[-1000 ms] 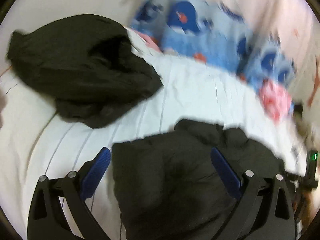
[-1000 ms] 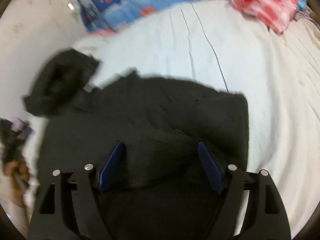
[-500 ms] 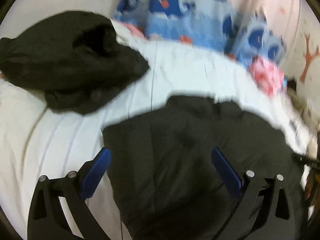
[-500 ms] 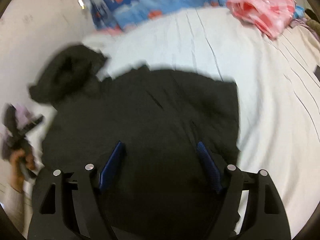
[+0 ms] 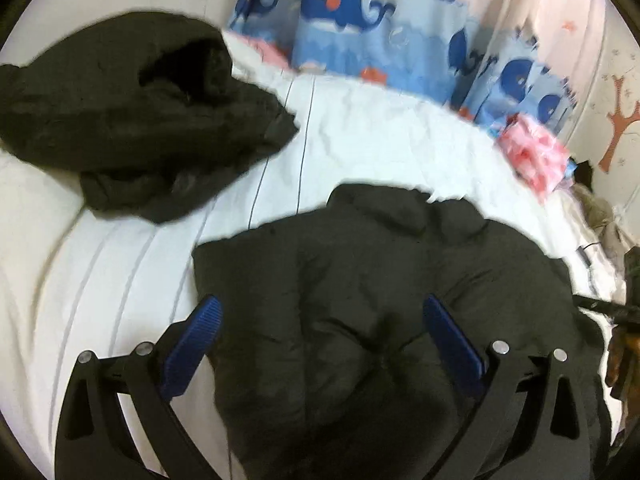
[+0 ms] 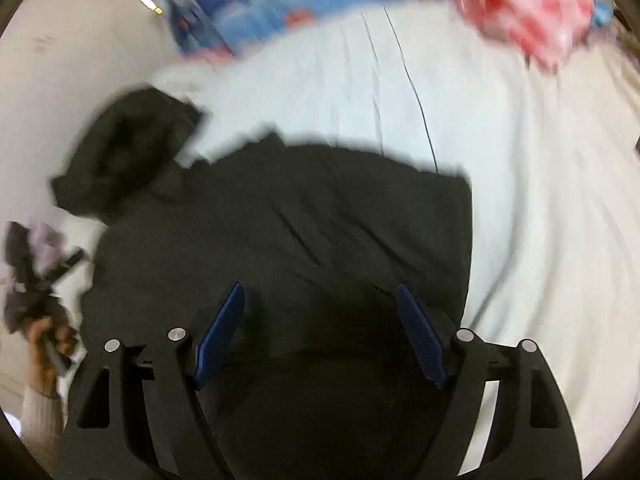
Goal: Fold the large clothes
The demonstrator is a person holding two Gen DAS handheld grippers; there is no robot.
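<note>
A black puffy jacket (image 5: 360, 280) lies spread on the white bed sheet (image 5: 380, 128); it also shows in the right wrist view (image 6: 300, 232). A second black garment (image 5: 132, 112) lies bunched at the far left, and shows in the right wrist view (image 6: 124, 156) beside the jacket. My left gripper (image 5: 320, 328) is open and empty, hovering over the jacket's left part. My right gripper (image 6: 320, 320) is open and empty over the jacket's near part. The jacket's near edge is hidden under both grippers.
A blue whale-print blanket (image 5: 380, 36) lies along the head of the bed. A pink checked cloth (image 5: 536, 156) sits at the far right, also in the right wrist view (image 6: 532, 12). The other hand and gripper (image 6: 40, 292) show at the left edge.
Both grippers have stayed open while the views shifted slightly; the jacket lies more spread out and fills more of the left wrist view than a second ago.
</note>
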